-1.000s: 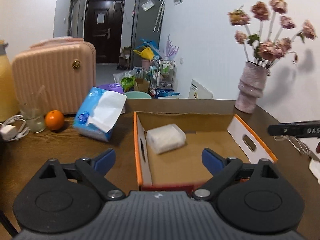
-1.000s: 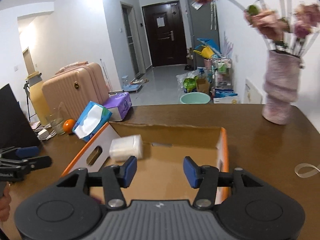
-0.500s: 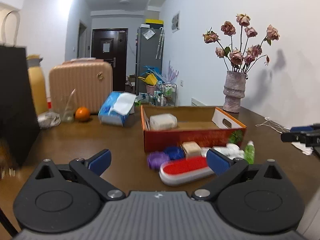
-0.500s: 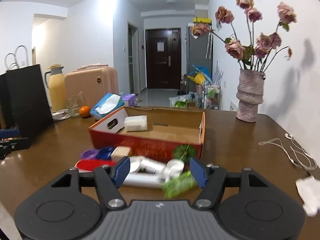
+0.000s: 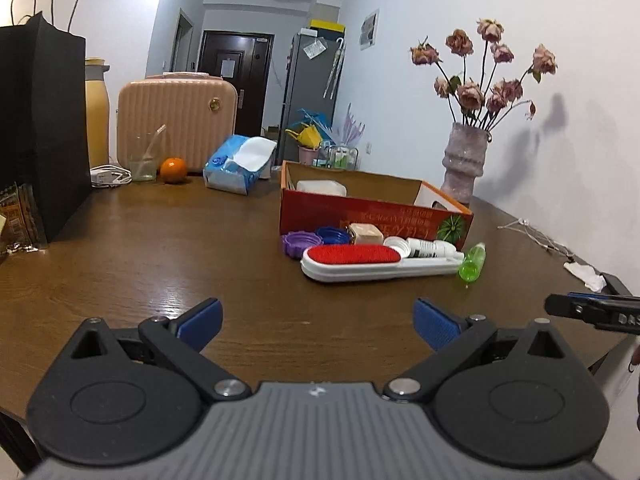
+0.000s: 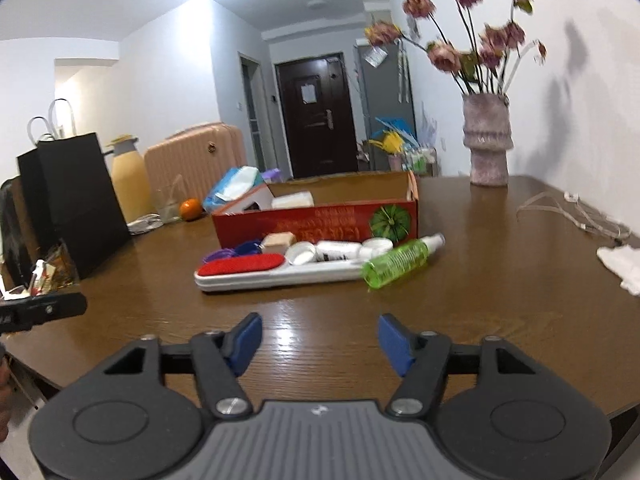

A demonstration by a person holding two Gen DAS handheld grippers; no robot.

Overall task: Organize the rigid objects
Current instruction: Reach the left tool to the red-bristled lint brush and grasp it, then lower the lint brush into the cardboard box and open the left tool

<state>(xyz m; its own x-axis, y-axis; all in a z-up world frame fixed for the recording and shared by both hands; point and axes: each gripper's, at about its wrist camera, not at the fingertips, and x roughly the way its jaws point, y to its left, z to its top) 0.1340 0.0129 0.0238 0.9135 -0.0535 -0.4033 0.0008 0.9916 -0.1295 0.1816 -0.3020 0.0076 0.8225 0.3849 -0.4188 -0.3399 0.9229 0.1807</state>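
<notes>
An orange cardboard box [image 5: 372, 216] [image 6: 320, 222] stands on the brown table with a white pack [image 5: 322, 188] inside. In front of it lie a red-and-white lint brush [image 5: 360, 262] [image 6: 264, 270], a green spray bottle [image 5: 472, 262] [image 6: 400, 260], a white tube [image 5: 430, 248], a purple lid [image 5: 298, 242], a blue lid [image 5: 333, 235] and a tan block [image 5: 365, 233]. My left gripper [image 5: 316, 320] is open and empty, well short of them. My right gripper [image 6: 318, 338] is open and empty, also short of them.
A black paper bag [image 5: 40, 132], a yellow flask [image 5: 96, 116], a pink suitcase [image 5: 176, 120], a glass [image 5: 142, 164], an orange [image 5: 173, 169] and a tissue pack [image 5: 240, 168] stand at the back left. A vase of flowers [image 5: 466, 164] is back right. Cables [image 6: 576, 216] and a white tissue [image 6: 622, 264] lie at the right.
Both grippers have pulled back from over the box and dropped low near the table's front edge. The loose items in front of the box have come into view.
</notes>
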